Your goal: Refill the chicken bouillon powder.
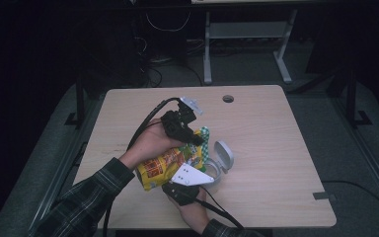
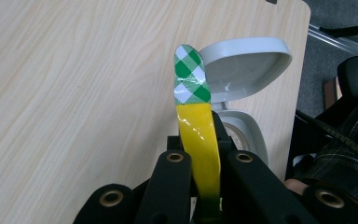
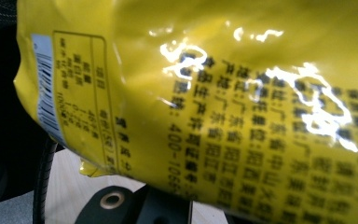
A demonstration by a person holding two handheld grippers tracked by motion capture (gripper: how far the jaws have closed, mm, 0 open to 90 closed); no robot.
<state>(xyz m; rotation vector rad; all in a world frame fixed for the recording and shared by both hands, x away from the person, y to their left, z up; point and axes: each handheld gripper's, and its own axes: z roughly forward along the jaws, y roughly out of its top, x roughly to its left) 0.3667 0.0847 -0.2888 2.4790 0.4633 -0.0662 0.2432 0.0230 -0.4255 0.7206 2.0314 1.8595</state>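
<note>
A yellow snack bag [image 1: 164, 168] with a green-and-white checked top edge [image 1: 205, 136] hangs tilted above the table between both grippers. My left gripper [image 1: 196, 138] is shut on that top seam; in the left gripper view the yellow strip [image 2: 199, 135] stands up between the jaws [image 2: 208, 157]. At the bag's lower end my right gripper [image 1: 186, 186] is shut on it, its grey plate on top. The bag's printed back [image 3: 214, 93] lies close over the right gripper's jaws and hides them.
A small grey container [image 1: 213, 174] with its hinged lid [image 1: 223, 154] open stands on the wooden table [image 1: 276, 133], right under the bag; its base [image 2: 247, 133] and lid [image 2: 242, 70] appear behind the seam. A cable hole [image 1: 228, 98] sits near the table's far edge.
</note>
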